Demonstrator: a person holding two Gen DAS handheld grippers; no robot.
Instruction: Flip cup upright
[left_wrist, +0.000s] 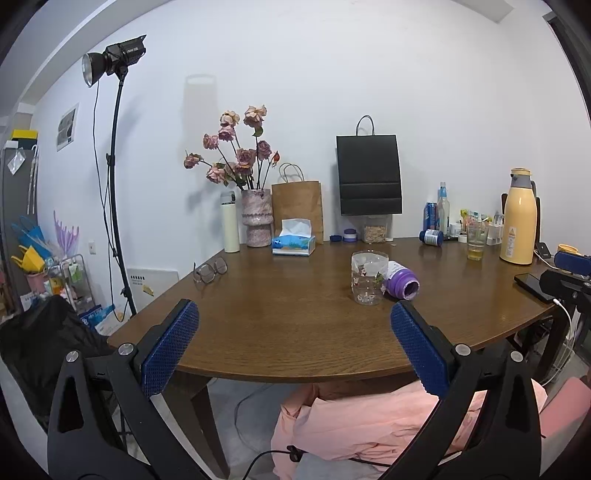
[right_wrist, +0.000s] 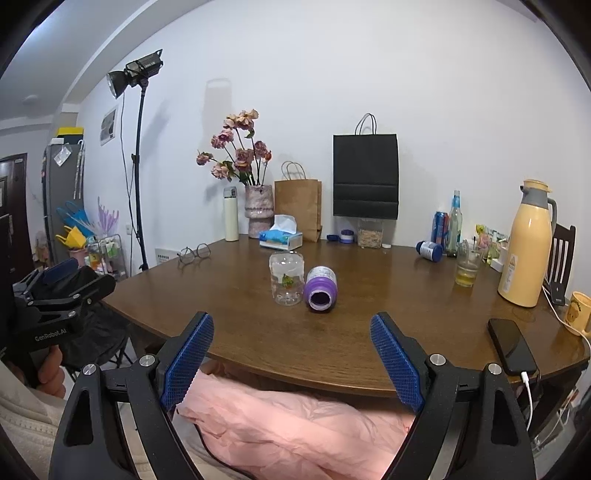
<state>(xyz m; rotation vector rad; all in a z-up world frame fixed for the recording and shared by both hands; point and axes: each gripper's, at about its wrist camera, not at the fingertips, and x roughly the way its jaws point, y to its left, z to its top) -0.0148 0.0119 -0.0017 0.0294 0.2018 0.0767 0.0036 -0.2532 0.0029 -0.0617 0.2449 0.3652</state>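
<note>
Before the table (right_wrist: 258, 332), both tongs (left_wrist: 293, 321) (right_wrist: 291, 332) hover spread, level.

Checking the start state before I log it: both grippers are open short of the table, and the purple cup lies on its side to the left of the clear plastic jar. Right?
Not quite. In the right wrist view the purple cup lies on its side to the right of the clear plastic jar, not the left. The rest stands: the left gripper and right gripper are both open, short of the brown wooden table.

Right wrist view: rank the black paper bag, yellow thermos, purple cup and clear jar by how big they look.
1. black paper bag
2. yellow thermos
3. clear jar and purple cup: look alike, unranked.
</note>
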